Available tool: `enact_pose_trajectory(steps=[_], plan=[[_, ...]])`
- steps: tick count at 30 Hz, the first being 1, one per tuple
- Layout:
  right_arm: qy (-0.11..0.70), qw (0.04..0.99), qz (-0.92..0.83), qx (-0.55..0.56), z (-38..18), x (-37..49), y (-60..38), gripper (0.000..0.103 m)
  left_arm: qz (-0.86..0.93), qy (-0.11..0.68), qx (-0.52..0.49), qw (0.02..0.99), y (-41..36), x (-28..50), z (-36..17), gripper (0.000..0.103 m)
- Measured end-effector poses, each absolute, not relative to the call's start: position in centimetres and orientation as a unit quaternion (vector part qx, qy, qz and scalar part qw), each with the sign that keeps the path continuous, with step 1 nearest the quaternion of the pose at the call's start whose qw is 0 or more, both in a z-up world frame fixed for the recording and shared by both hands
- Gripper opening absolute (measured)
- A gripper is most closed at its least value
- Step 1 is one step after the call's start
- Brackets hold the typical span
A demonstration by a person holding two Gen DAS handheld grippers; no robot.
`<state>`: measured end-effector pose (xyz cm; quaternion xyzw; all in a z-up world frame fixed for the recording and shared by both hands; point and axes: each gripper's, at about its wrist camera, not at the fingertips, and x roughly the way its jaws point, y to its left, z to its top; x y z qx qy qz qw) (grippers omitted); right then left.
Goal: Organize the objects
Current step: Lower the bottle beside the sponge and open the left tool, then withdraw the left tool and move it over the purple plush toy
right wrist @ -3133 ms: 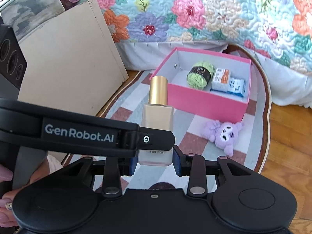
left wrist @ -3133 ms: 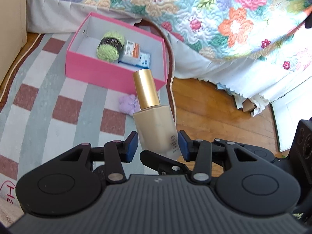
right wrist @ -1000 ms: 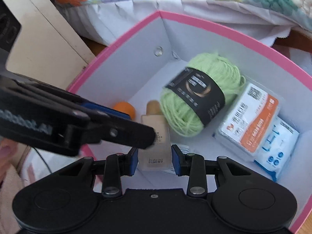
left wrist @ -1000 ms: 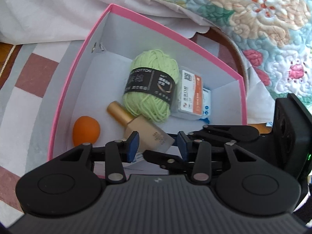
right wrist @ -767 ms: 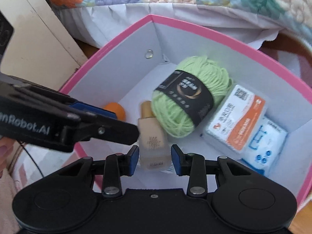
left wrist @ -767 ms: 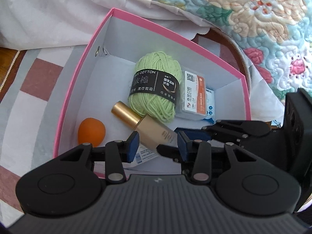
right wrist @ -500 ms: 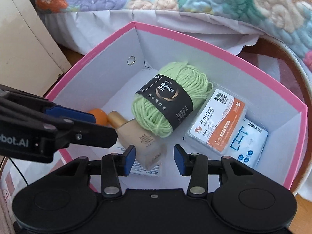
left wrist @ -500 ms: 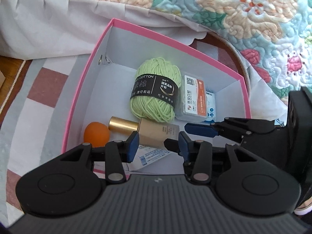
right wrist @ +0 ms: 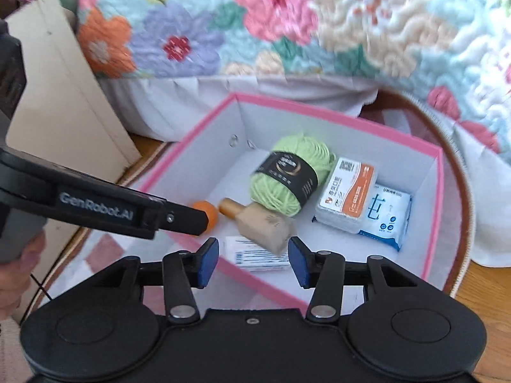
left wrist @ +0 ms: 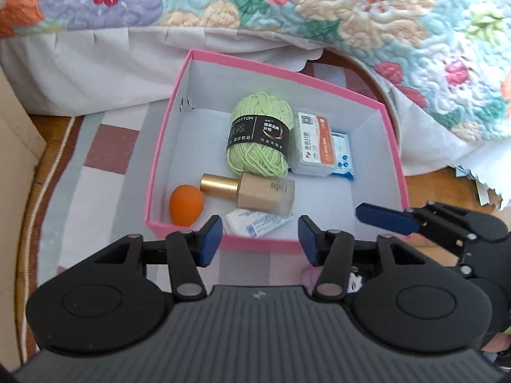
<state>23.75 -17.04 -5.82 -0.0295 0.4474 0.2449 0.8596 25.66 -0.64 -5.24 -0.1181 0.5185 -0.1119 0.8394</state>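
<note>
Left claw: spread wide, empty, hovering above the near wall of the pink box.
Right claw: spread wide, empty, above the same near wall, to the right of the left one.
Foundation bottle: lying on its side in the box, gold cap pointing left, touching the green yarn ball just beyond it.
Orange sponge: near-left corner of the box, just left of the cap.
White packet: partly under the bottle, against the near wall.
Orange-and-white pack: right of the yarn, resting on a blue-and-white pack.
Box: on a striped rug beside the floral quilt.
</note>
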Motion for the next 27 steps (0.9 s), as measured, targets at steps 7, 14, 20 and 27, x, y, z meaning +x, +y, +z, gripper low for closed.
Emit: enact_pose_trajectory(steps=[7, 14, 20, 27], plan=[[0.429, 0.872, 0.229, -0.048, -2.2, 20.1, -16.8, 0.058, -0.114, 0.505, -0.091, 0.851, 0.3, 21.4, -0.8, 0.065], [0.423, 0.877, 0.219, -0.055, 1.9, 16.3, -16.6, 0.061, -0.117, 0.495, -0.067, 0.858, 1.2, 17.4, 3.3, 0.067], [0.418, 0.879, 0.223, -0.053, 4.7, 13.2, -16.7, 0.066, -0.123, 0.487, -0.064, 0.862, 1.5, 14.1, 5.9, 0.07], [0.416, 0.877, 0.231, -0.071, 6.9, 10.2, -16.6, 0.077, -0.118, 0.48, -0.053, 0.868, 2.2, 10.5, 7.3, 0.071]])
